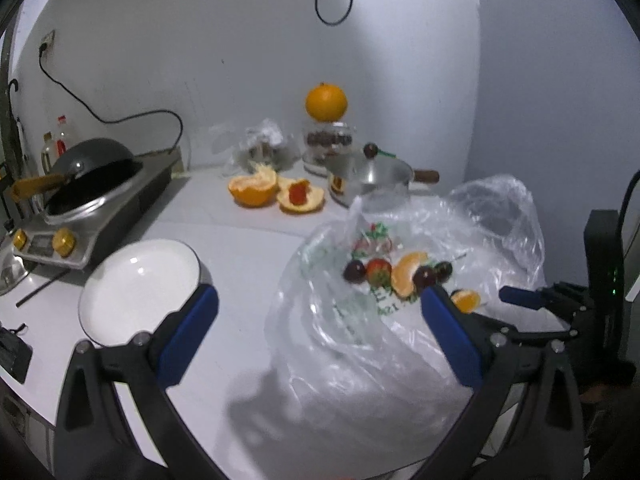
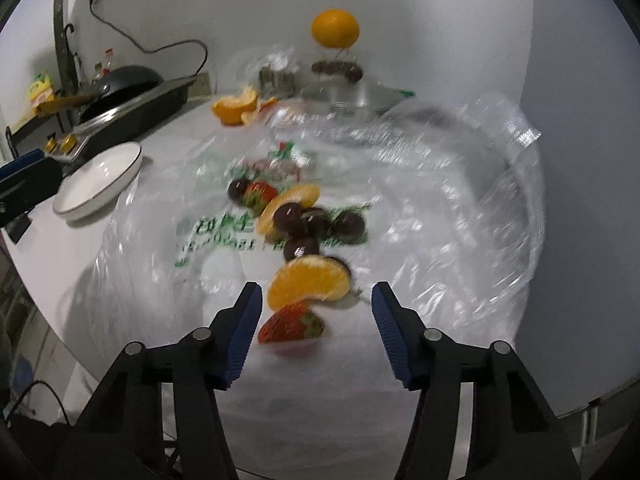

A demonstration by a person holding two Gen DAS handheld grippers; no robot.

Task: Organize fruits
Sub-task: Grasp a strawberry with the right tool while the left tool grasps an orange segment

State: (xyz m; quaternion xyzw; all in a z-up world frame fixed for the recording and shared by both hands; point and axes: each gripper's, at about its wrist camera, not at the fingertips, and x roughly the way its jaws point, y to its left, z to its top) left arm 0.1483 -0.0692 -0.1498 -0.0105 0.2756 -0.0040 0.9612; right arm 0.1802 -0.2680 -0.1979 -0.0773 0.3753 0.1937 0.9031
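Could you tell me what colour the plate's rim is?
The plate is white with a thin dark rim, clearest in the right wrist view.

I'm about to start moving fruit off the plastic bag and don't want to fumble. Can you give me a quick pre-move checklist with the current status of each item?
1. Right tool open, nothing pinched: ok.
2. Target between its fingers: ok; the near orange segment and halved strawberry lie in the gap.
3. Only one fruit in the gap: not ok; the two overlap, so both could be caught.
4. Left tool open and empty: ok.
5. White plate free to receive fruit: ok, nothing on it.
6. Plastic bag lying flat under the fruit: not ok; it is crumpled and could snag.
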